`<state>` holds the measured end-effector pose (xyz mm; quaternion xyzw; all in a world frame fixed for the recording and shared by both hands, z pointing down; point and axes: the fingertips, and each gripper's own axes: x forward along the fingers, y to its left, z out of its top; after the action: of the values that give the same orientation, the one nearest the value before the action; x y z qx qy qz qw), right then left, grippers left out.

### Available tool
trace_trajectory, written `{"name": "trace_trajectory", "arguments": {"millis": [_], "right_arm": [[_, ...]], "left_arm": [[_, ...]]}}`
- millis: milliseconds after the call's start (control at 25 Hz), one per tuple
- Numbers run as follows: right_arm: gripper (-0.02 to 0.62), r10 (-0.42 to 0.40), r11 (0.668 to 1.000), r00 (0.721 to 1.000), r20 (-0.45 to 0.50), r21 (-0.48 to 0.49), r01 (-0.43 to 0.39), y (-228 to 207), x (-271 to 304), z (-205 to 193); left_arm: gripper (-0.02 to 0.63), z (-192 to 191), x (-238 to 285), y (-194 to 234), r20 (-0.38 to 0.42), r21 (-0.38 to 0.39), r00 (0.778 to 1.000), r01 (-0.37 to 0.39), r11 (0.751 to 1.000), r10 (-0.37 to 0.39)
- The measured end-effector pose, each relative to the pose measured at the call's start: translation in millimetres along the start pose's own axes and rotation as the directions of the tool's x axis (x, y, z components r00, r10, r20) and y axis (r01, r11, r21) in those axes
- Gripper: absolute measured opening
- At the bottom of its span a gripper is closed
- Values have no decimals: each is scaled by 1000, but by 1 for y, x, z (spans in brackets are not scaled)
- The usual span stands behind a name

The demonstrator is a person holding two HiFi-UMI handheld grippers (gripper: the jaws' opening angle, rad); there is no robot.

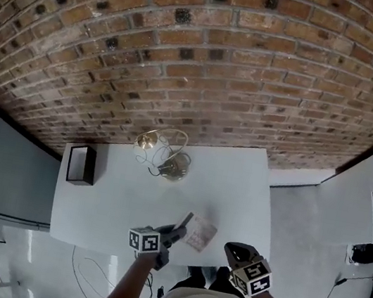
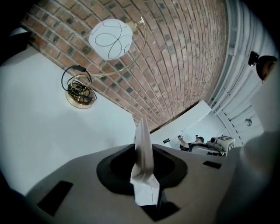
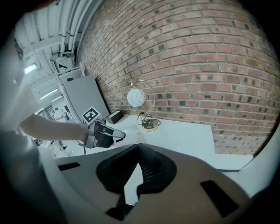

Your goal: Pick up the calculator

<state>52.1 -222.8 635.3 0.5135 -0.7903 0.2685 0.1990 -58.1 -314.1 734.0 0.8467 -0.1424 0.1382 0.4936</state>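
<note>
Clamped edge-on in my left tongs [image 2: 143, 162], the calculator [image 2: 142, 138] hangs above the table [image 1: 112, 203]; pick-up looks done. Right tongs [image 3: 136, 151] pinched together, empty.

The left gripper [image 1: 183, 225] holds the calculator [image 1: 201, 234] above the white table [image 1: 105, 202], right gripper [image 1: 235, 247] alongside.

Lamp [image 1: 164, 154], black box [image 1: 82, 164], white table [image 1: 119, 204]

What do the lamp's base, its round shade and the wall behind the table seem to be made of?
Lamp base: probably metal, polished gold; it glints. Round shade: frosted glass or plastic, I cannot tell which; smooth white with thin dark loops. Wall: brick, rough red-brown, with grey mortar lines.
</note>
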Motion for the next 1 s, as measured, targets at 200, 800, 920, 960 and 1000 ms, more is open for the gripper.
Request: {"name": "trace_trajectory", "arguments": {"millis": [200,800,920,960,1000], "right_arm": [[12,16,1000,999,36,-23,-15,2,-33,15],[12,151,981,986,67,-130,-141,-1,-120,-1],[12,174,976,982,72,-141,-163,1,-137,-9],[12,183,975,980,75,-145,-171,1,-143,-10],[12,194,972,978,80,-149,-181,2,-148,-10]], "left_arm": [[100,-3,-26,-37,87,-77,996,-13,997,19],[101,-51,-65,-141,367,-208,921,-52,977,127],[101,-68,-69,-163,411,-238,902,-36,971,135],[101,-72,-70,-171,427,-244,894,-29,969,134],[101,-74,-71,-179,442,-247,887,-24,969,134]]}}
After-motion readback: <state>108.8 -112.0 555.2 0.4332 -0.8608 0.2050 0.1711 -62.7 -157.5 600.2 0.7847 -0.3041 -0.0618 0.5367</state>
